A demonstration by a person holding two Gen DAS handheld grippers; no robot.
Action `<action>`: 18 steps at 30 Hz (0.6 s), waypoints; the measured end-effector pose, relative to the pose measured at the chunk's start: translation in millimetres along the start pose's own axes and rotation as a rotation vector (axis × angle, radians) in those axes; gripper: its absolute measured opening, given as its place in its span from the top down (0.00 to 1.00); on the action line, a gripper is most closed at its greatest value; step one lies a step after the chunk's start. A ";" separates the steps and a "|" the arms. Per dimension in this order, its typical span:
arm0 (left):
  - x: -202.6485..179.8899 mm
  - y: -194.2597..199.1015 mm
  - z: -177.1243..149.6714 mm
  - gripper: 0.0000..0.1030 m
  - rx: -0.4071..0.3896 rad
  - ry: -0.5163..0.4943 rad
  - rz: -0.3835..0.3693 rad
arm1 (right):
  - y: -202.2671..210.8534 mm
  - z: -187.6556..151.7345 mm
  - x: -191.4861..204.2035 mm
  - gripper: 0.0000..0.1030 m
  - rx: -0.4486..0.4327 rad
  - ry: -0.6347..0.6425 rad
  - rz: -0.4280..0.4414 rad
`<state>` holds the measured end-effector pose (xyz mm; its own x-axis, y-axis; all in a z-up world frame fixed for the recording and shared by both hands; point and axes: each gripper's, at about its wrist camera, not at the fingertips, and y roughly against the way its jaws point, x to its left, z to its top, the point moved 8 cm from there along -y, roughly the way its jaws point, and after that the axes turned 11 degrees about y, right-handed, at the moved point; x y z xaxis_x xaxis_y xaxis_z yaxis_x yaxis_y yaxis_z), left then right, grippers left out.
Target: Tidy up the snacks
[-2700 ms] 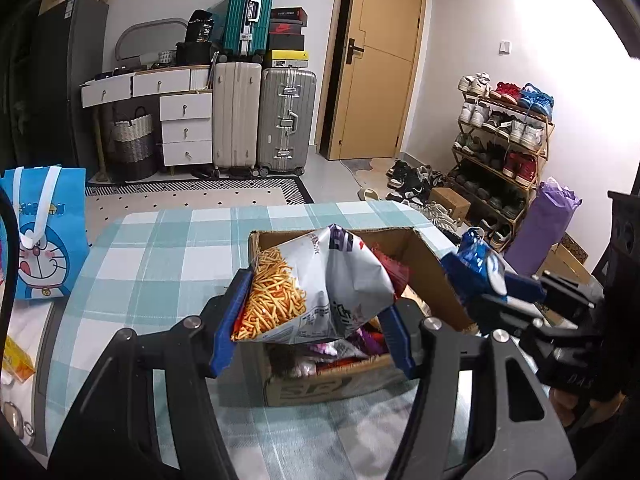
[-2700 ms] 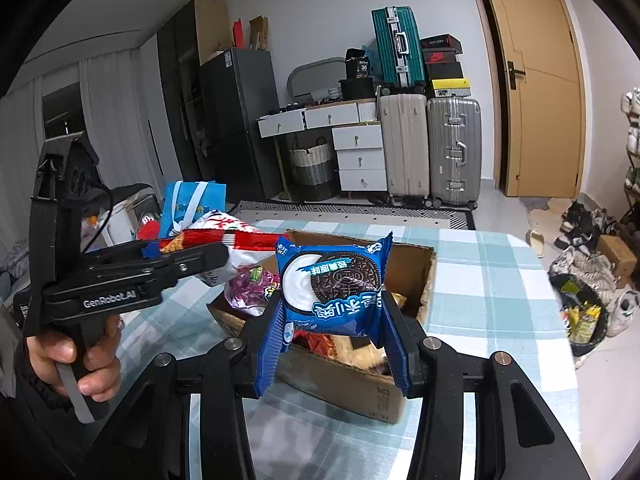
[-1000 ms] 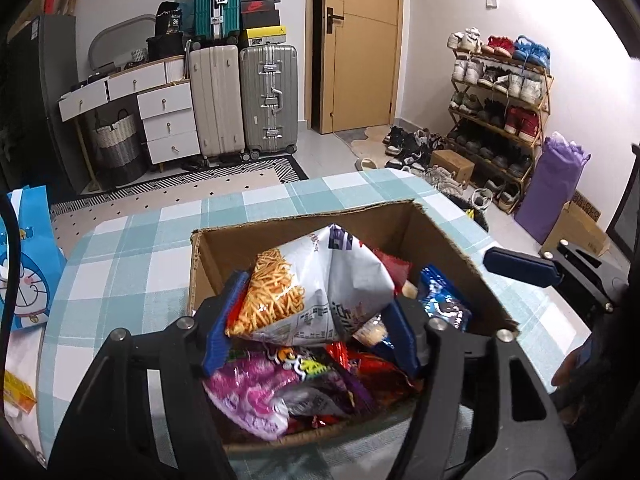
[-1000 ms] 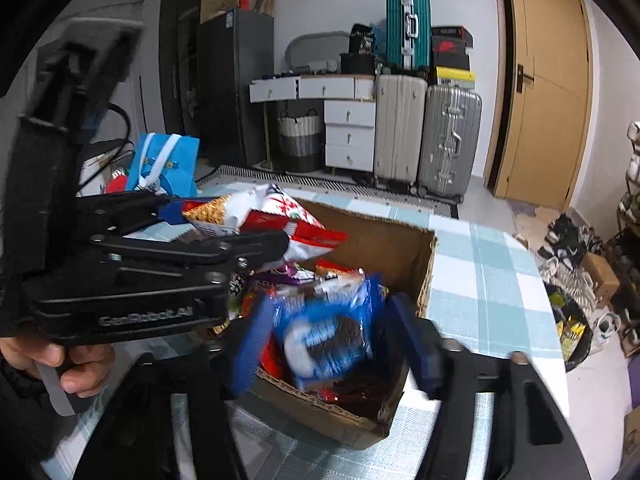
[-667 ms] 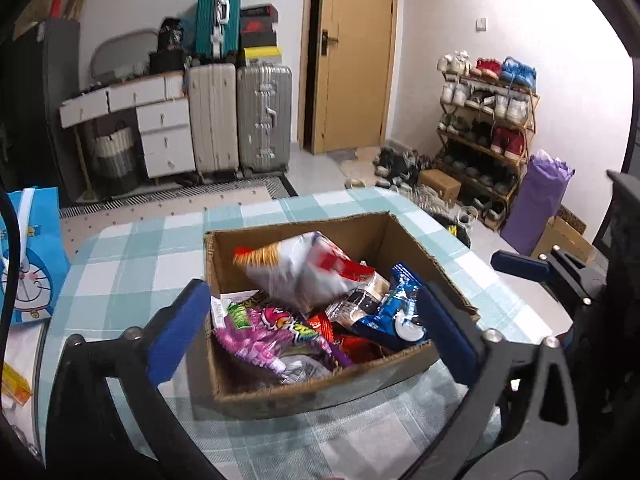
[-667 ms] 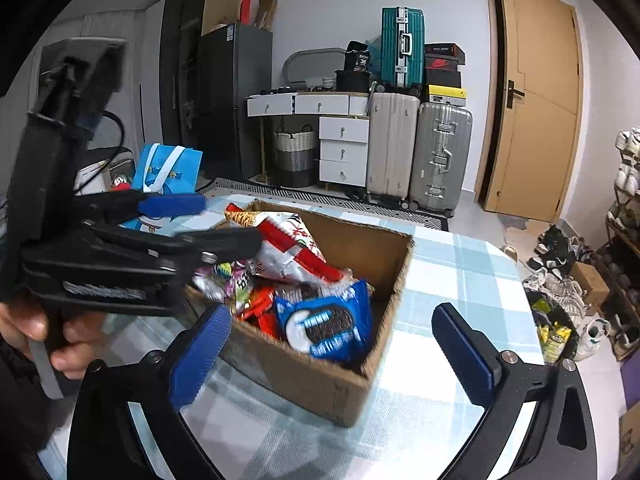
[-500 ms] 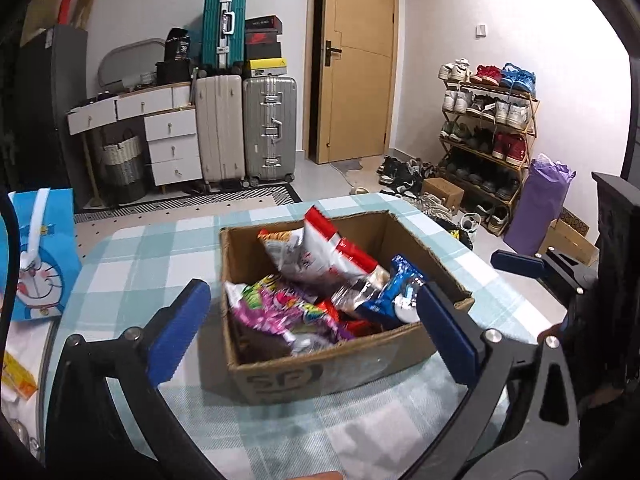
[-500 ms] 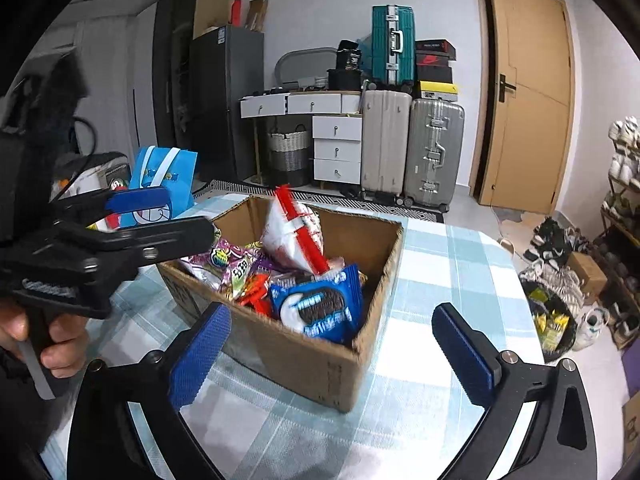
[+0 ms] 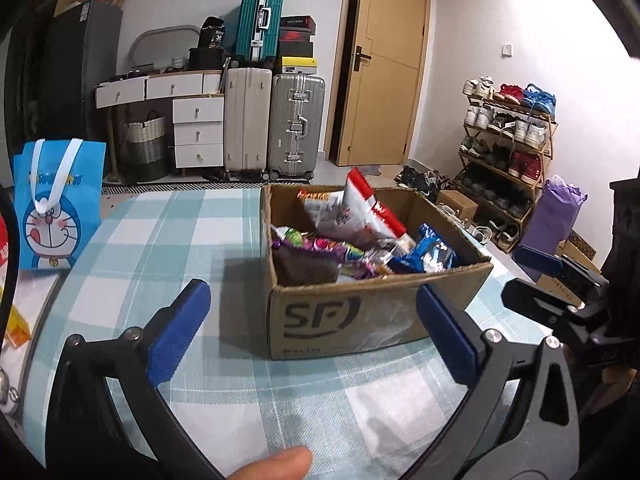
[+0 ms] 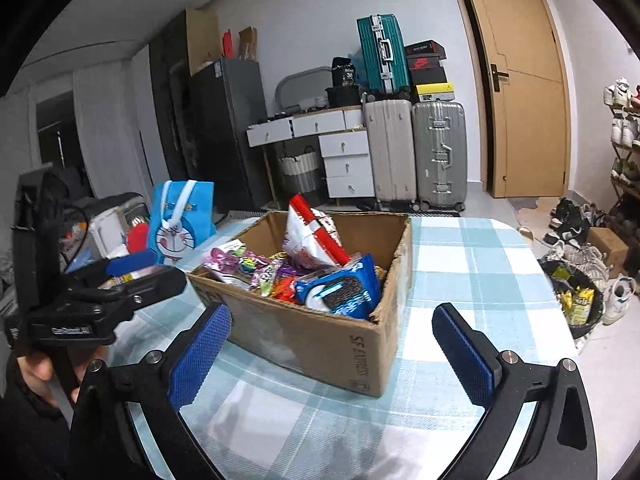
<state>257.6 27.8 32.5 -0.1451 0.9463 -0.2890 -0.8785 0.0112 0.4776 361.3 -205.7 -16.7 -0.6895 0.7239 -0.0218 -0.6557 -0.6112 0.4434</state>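
My left gripper (image 9: pixel 314 330) and right gripper (image 10: pixel 334 350) both hover level, jaws spread wide and empty; what looks like my fingertip (image 9: pixel 272 465) shows blurred below.

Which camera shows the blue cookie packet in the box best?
The right wrist view: the blue cookie packet faces the camera, its cookie picture plain, near the cardboard box corner. The left wrist view shows it smaller, crumpled, partly behind the box wall.
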 end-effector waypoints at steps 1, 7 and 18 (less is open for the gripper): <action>1.8 -1.2 -1.9 0.00 -0.006 0.000 0.009 | 0.2 -1.9 2.1 0.00 -0.006 0.000 0.009; 6.9 -7.7 -15.7 0.00 -0.051 -0.024 0.062 | -0.9 -11.0 9.6 0.00 -0.037 0.007 0.014; 10.7 -20.9 -30.3 0.00 -0.072 -0.069 0.118 | 0.3 -18.7 5.1 0.00 -0.080 0.019 -0.046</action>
<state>260.6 27.9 -5.8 -0.2201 0.9596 -0.1754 -0.8878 -0.1225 0.4436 351.8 -208.2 -33.4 -0.6634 0.7461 -0.0579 -0.7087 -0.6015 0.3687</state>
